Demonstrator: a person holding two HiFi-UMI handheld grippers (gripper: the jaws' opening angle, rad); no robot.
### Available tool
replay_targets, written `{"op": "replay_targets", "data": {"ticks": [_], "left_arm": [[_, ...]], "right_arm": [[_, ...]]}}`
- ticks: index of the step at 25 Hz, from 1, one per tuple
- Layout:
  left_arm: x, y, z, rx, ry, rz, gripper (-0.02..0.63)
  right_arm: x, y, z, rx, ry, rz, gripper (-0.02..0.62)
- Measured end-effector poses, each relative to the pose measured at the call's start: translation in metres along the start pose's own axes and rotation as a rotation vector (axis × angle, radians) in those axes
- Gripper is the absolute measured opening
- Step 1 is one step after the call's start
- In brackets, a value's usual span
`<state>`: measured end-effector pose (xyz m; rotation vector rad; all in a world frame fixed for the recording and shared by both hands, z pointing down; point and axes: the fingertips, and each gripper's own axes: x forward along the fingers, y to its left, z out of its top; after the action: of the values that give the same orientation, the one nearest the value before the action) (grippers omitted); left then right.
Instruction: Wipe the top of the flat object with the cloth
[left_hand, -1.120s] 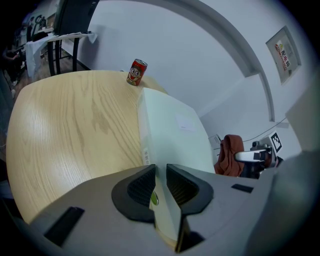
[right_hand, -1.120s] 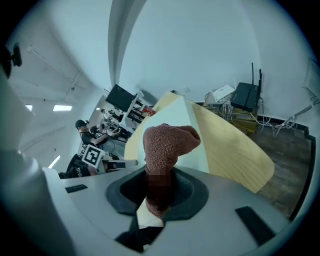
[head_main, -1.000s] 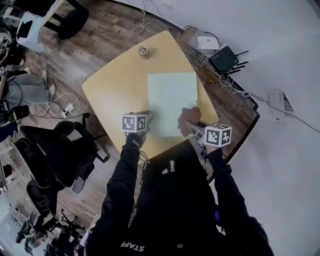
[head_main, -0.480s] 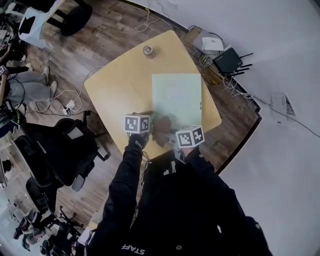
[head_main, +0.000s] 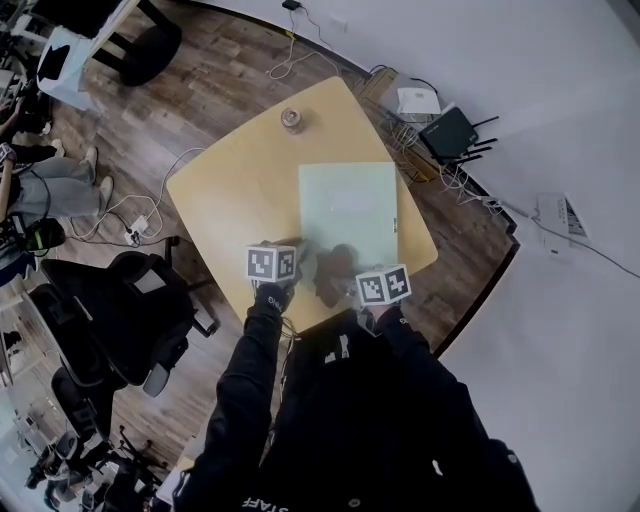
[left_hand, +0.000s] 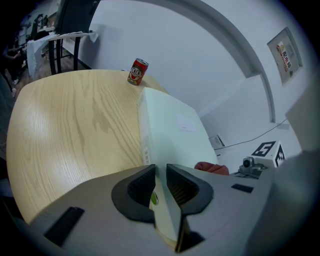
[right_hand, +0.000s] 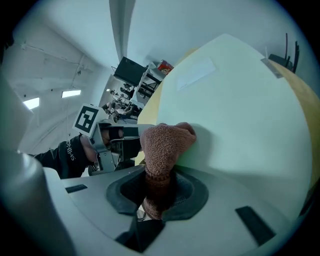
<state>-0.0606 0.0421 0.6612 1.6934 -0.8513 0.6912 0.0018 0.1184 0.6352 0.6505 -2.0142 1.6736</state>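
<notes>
Shifted left across the pale green board (head_main: 350, 200), the right hand-held gripper (right_hand: 159, 192) pinches a brown cloth (right_hand: 165, 142), best pressed flat in overlapping strokes while the left hand-held gripper (left_hand: 161, 187) clamps the board's near edge.

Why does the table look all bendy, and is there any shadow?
Left gripper view: the wide lens bows the table edge and blackens the picture's corners. Right gripper view: the cloth throws a soft shadow on the pale board. Head view: sharp and evenly lit.
</notes>
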Motion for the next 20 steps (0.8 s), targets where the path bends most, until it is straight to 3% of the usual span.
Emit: {"op": "replay_targets", "data": {"ticks": [13, 20], "left_arm": [[0.001, -0.001, 0.000, 0.011, -0.007, 0.044, 0.083], [-0.002, -0.003, -0.001, 0.013, -0.019, 0.097, 0.083]], "right_arm": [[-0.077, -0.064, -0.001, 0.048, -0.109, -0.126, 0.091], [-0.121, -0.089, -0.005, -0.002, -0.111, -0.206, 0.091]]}}
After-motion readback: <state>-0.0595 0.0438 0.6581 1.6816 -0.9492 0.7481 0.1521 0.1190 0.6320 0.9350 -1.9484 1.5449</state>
